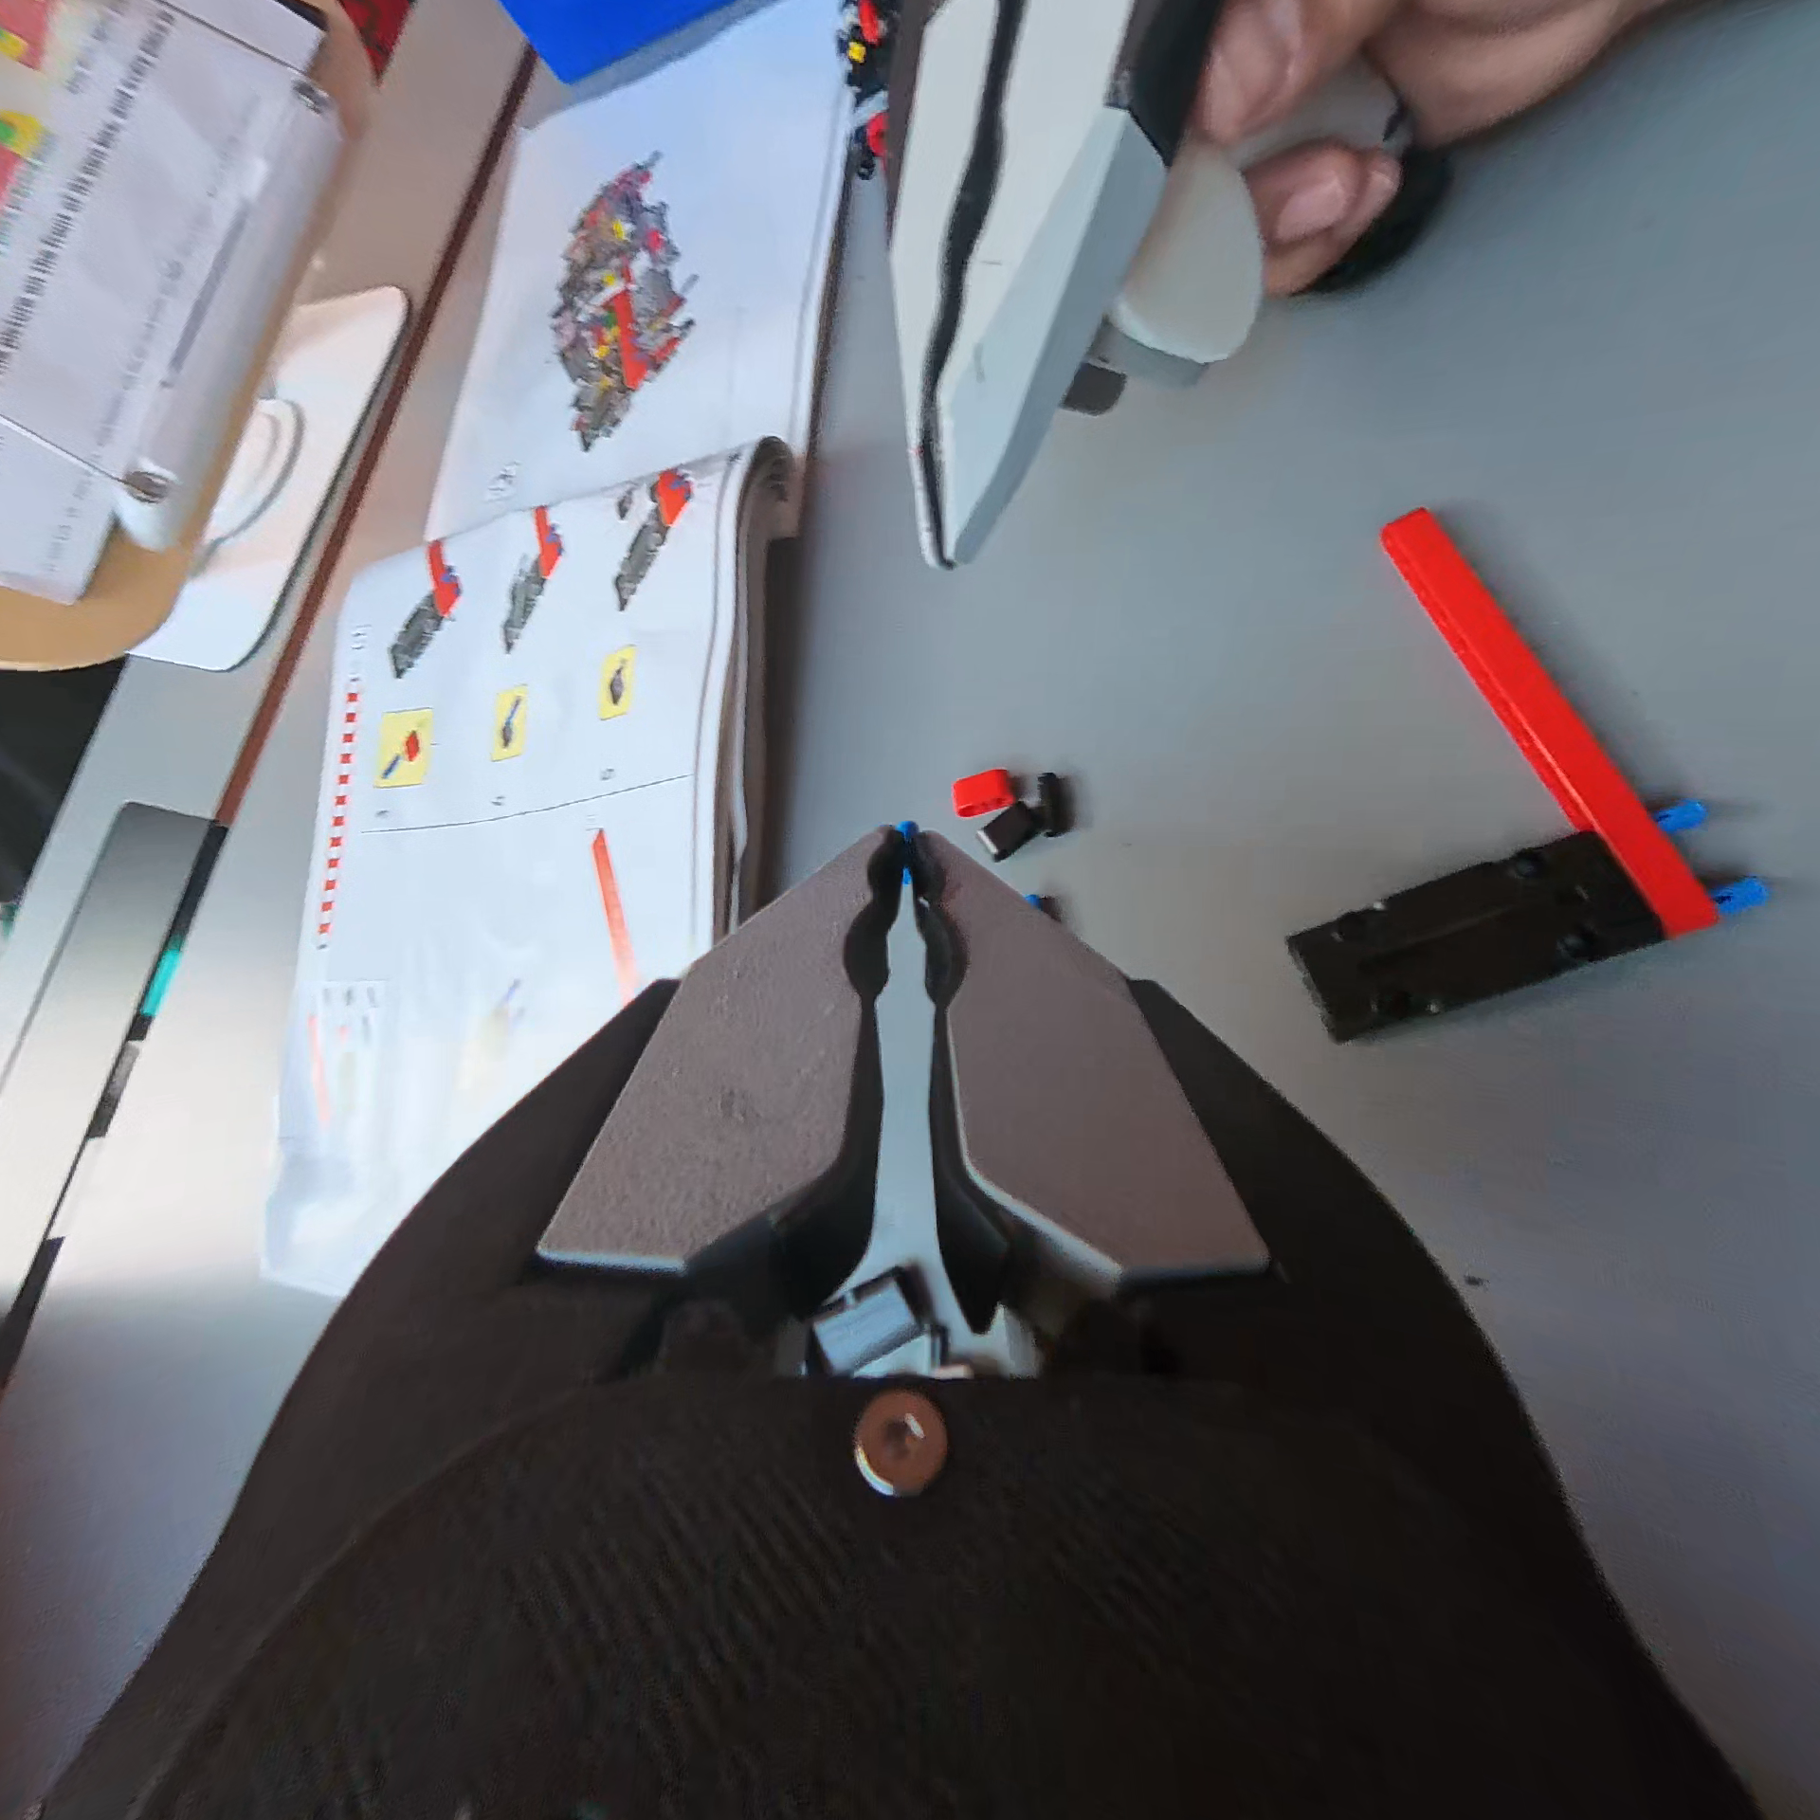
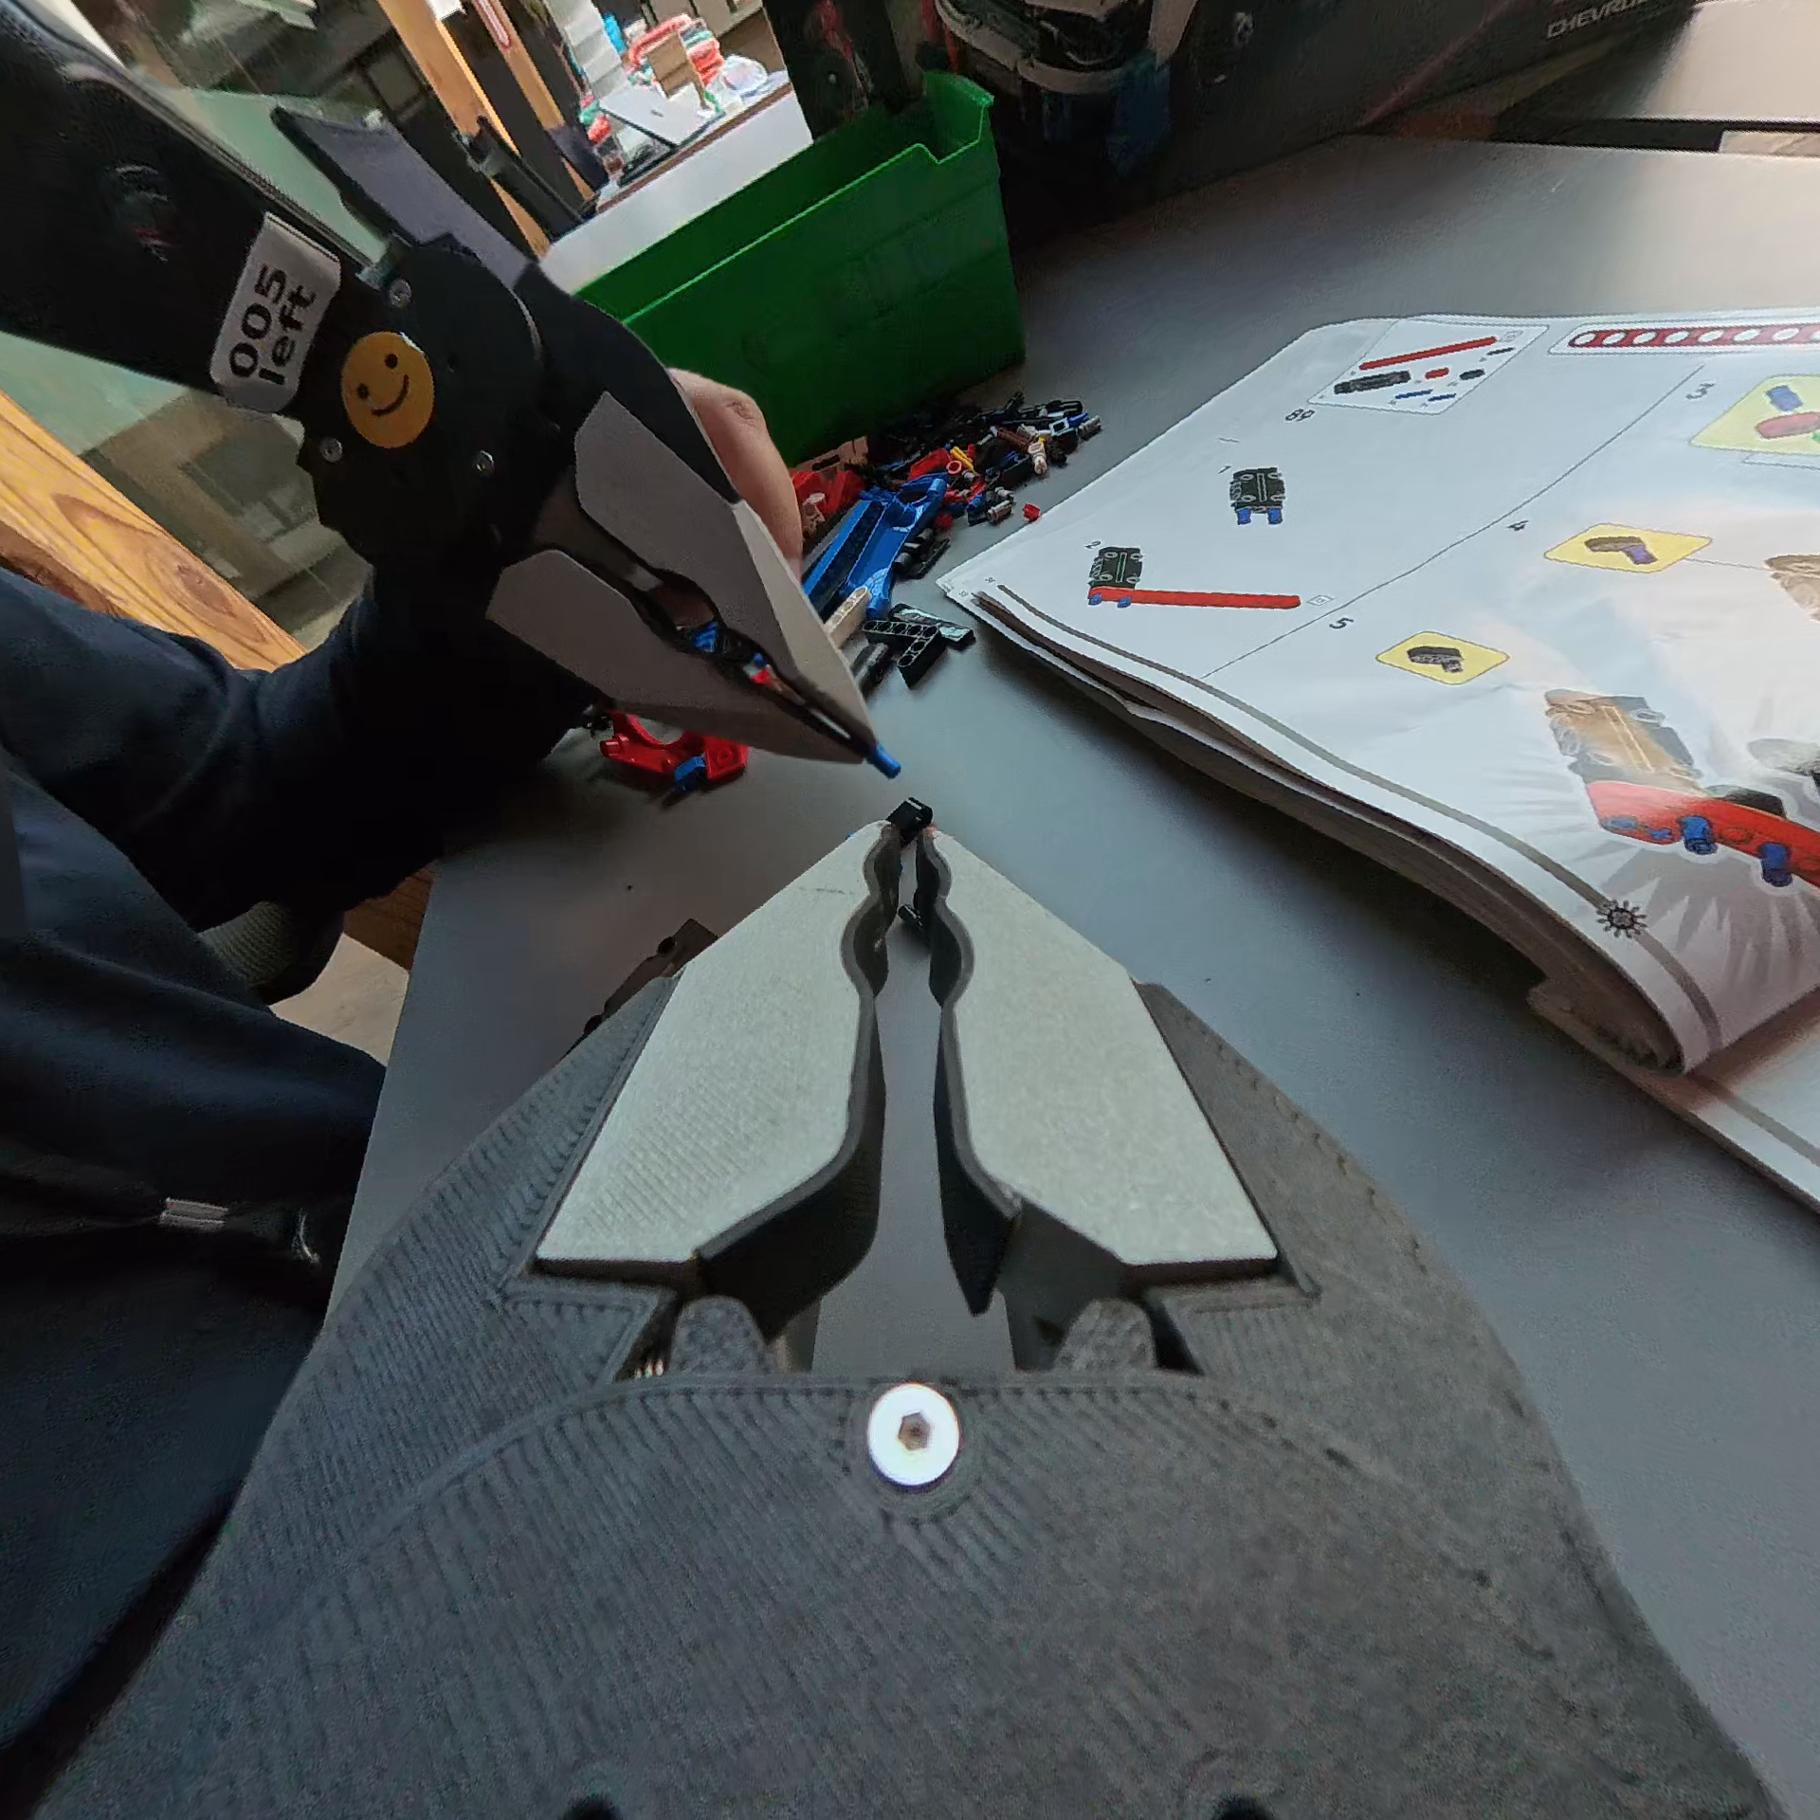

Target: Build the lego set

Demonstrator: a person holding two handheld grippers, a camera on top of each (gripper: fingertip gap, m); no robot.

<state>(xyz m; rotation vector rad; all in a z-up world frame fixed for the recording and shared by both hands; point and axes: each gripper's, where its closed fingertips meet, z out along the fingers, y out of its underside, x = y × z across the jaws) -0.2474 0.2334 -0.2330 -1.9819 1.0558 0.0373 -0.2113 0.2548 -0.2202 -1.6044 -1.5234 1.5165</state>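
At the far left, beside our left gripper (image 1: 907, 855), lies the open instruction booklet (image 1: 512, 788) on the grey table (image 1: 1182, 611). The left gripper is clenched on a small blue pin (image 1: 907, 833), whose end pokes out past the fingertips. The pin's long axis runs along the fingers, so it points straight ahead of that gripper.

Just ahead and to the right sit 1 red piece (image 1: 980, 791) and 2 black pieces (image 1: 1024, 817), close together. Farther right lies a long red beam (image 1: 1536, 709) joined to a black plate (image 1: 1477, 936), with 2 blue pins showing at the joint.

Our right gripper (image 2: 911, 832) grips a small black connector (image 2: 908, 815) at its tips. The blue pin tip (image 2: 883, 759) hangs near it, not touching. We judge that the 2 parts are being brought together; mating them would call for lining the pin's axis up with the connector's hole.
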